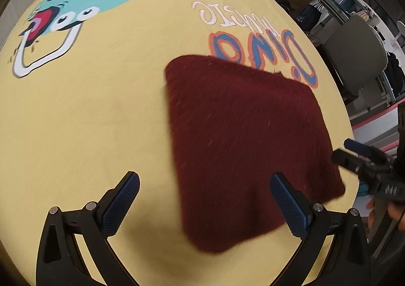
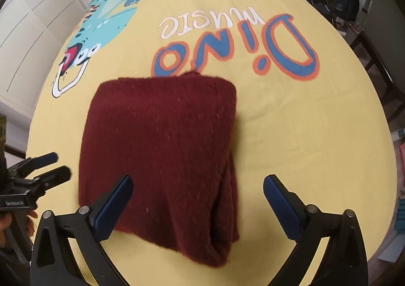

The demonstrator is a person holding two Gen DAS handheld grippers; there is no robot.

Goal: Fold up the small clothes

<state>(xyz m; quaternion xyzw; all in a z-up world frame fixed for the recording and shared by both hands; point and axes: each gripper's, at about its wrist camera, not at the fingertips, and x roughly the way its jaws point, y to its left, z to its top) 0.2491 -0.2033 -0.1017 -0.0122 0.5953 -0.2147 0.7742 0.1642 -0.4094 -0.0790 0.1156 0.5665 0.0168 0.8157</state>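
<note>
Both grippers are held wide apart with nothing gripped: the left gripper (image 1: pixel 205 199) beside the near corner of the maroon knit garment (image 2: pixel 162 159), the right gripper (image 2: pixel 197 199) above its near edge. The garment is laid as a compact square on the yellow printed sheet (image 2: pixel 303 134), so folding looks nearly finished, though motion blur hides the layers. Next, a final fold or smoothing is called for. Open sheet is seen around it, its right corner nearing the sheet's edge.
</note>
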